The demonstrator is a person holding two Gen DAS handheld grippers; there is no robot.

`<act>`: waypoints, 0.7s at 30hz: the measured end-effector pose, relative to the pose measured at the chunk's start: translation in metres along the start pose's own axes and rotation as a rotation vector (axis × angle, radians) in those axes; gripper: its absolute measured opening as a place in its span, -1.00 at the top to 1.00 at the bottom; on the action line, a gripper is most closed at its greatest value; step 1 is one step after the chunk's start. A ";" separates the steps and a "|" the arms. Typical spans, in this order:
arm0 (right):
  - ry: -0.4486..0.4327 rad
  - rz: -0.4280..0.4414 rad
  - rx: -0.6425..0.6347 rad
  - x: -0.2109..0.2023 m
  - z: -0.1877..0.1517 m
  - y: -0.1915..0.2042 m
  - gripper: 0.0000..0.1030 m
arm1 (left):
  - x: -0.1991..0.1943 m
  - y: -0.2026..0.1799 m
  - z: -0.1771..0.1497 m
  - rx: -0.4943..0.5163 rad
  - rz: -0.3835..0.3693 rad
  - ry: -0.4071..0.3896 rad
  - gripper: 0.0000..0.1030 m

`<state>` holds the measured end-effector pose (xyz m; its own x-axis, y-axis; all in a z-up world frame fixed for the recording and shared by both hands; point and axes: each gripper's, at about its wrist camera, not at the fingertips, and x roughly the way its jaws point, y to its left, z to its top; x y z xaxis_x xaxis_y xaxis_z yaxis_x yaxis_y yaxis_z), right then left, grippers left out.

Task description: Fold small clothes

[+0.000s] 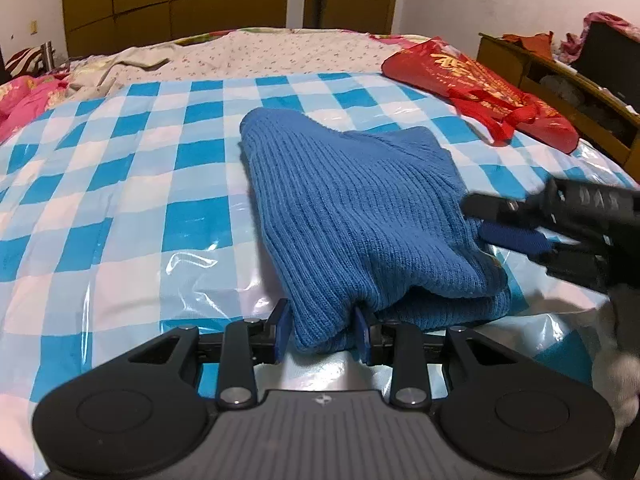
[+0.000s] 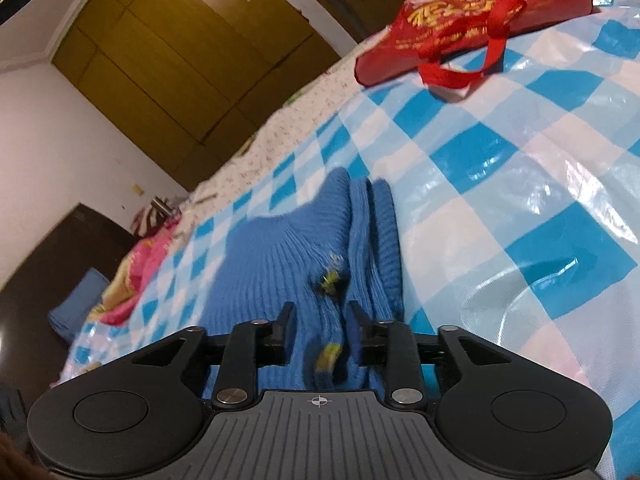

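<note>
Checked plastic sheet (image 1: pixel 120 184) bears a blue sweater (image 1: pixel 352 208), left tool (image 1: pixel 322 330) clamping its hem, right tool (image 2: pixel 320 330) apart.

Ribbed knit sweater (image 1: pixel 352 216), glossy plastic sheet (image 1: pixel 120 208)

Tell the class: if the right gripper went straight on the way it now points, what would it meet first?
The blue knit sweater, which already lies between the right gripper's open jaws; depth is hard to judge in the blur.
</note>
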<state>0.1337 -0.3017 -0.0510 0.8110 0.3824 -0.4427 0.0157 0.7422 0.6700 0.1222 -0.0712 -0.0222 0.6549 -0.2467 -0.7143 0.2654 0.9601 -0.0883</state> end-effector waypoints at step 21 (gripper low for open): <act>0.067 -0.089 -0.002 0.059 0.036 0.010 0.27 | 0.015 0.002 0.001 0.061 -0.018 -0.038 0.16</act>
<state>0.2023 -0.2919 -0.0491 0.7658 0.3508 -0.5390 0.0847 0.7758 0.6252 0.1337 -0.0727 -0.0322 0.6760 -0.2695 -0.6858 0.3189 0.9461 -0.0575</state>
